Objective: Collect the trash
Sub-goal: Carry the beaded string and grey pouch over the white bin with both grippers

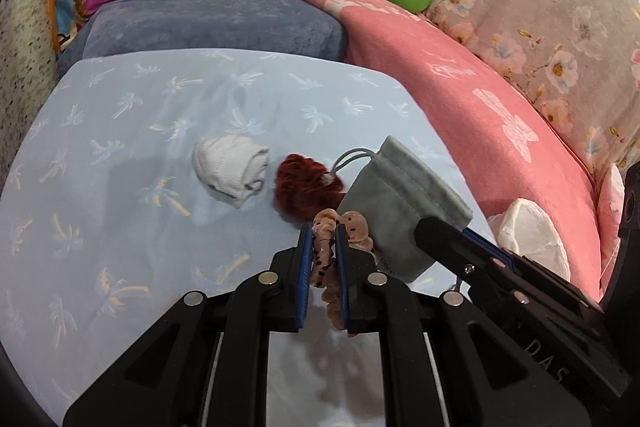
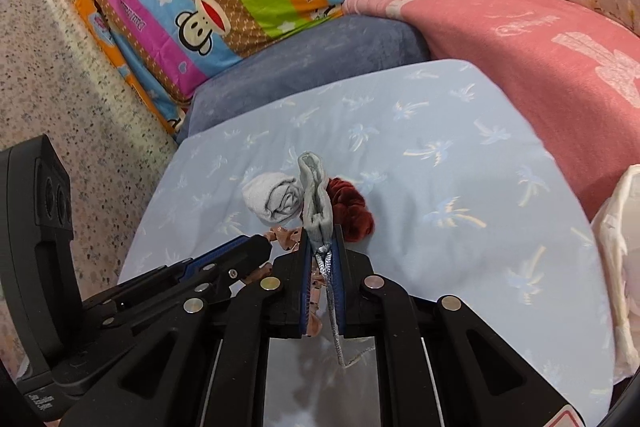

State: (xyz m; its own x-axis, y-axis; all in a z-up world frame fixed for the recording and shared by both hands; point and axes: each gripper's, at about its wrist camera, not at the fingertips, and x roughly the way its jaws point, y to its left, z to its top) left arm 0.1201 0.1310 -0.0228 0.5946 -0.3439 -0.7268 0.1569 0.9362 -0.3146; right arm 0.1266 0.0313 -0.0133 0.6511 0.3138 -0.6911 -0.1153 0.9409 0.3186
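Grey velvet forms the drawstring pouch (image 2: 316,205) clamped at its lower edge in the right tool (image 2: 322,247), mouth pointing away from the camera above a pale blue palm-print sheet (image 2: 460,187). The left tool (image 1: 323,241) is closed on a pink spotted scrunchie (image 1: 324,259), held just beside the pouch. A white rolled sock (image 1: 230,171) and a dark red scrunchie (image 1: 304,189) lie on the sheet.

To do this well, the pouch mouth probably needs spreading before the pink scrunchie is fed in.

The left view shows the pouch's broad side (image 1: 404,203) and cord loop. The right view shows it edge-on, with the cord between the pads.
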